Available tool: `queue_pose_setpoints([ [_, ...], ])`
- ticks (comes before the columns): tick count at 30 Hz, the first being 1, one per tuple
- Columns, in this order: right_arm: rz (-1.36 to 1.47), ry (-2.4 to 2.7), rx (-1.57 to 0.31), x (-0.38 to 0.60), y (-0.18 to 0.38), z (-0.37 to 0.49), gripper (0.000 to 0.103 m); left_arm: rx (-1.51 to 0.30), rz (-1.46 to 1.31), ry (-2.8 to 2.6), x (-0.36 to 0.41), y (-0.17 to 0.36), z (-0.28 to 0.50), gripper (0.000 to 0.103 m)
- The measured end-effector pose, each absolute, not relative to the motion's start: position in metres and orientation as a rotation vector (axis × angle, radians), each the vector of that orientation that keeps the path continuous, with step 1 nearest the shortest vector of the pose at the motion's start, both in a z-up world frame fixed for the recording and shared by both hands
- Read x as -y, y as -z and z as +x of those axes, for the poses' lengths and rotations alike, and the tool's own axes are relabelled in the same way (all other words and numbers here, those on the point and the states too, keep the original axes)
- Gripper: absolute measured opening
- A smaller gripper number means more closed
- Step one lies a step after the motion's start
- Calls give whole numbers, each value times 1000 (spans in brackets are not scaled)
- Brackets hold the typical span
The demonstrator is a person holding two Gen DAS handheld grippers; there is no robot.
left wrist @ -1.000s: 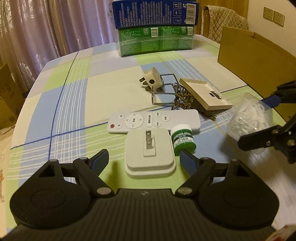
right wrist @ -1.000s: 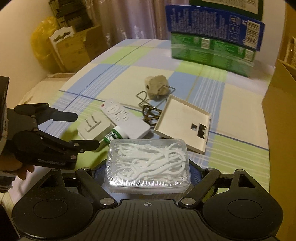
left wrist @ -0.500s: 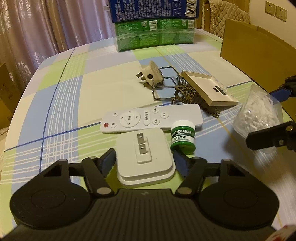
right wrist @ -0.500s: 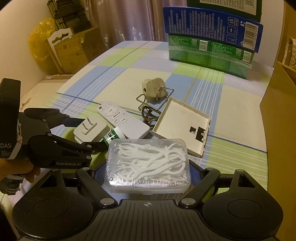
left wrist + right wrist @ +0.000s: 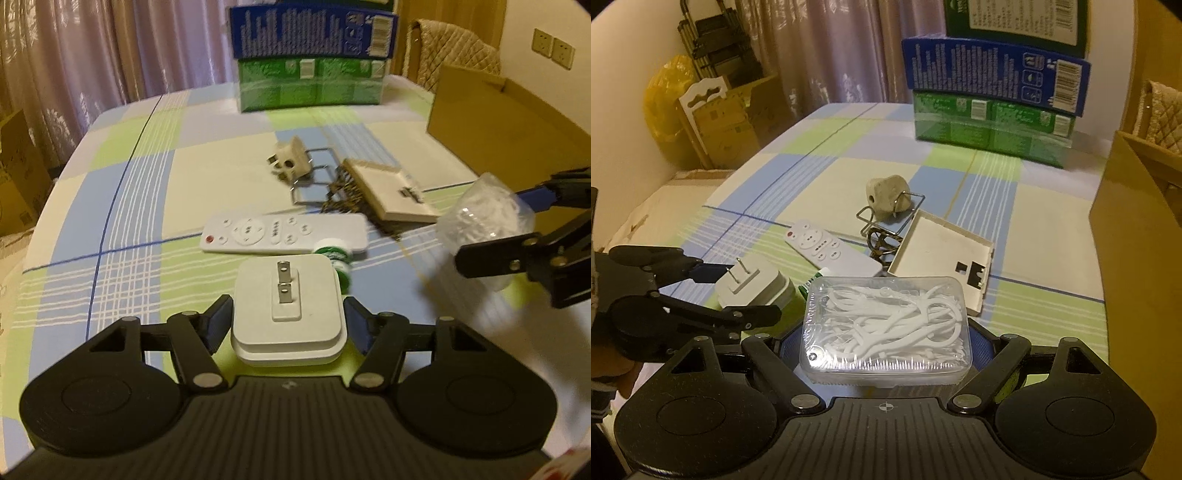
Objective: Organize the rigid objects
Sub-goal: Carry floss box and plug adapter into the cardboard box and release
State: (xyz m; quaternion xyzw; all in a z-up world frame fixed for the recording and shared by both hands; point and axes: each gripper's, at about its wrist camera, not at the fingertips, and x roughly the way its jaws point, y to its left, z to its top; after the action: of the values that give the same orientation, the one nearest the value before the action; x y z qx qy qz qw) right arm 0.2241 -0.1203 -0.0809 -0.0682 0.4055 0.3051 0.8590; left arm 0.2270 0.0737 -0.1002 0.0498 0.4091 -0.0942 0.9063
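left hand-held gripper (image 5: 288,325) clamping white square charger (image 5: 287,306) (prongs up), right hand-held gripper (image 5: 886,343) gripping clear floss-pick box (image 5: 886,325)

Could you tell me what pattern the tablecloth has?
The tablecloth is plaid in pale blue, light green and cream, clearest in the left wrist view.

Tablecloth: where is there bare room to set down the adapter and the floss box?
Free: the wide tablecloth stretch beside the remote toward the curtain side, and the strip between the beige plug and the green box. Crowded: remote, lip salve jar, wire rack and wall plate lie bunched together.
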Motion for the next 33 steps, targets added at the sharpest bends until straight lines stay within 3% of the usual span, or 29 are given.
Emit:
queue_pose_setpoints([
  [33, -76, -443, -645, 228, -20, 158, 82, -701, 108, 314, 44, -11, 160, 60],
])
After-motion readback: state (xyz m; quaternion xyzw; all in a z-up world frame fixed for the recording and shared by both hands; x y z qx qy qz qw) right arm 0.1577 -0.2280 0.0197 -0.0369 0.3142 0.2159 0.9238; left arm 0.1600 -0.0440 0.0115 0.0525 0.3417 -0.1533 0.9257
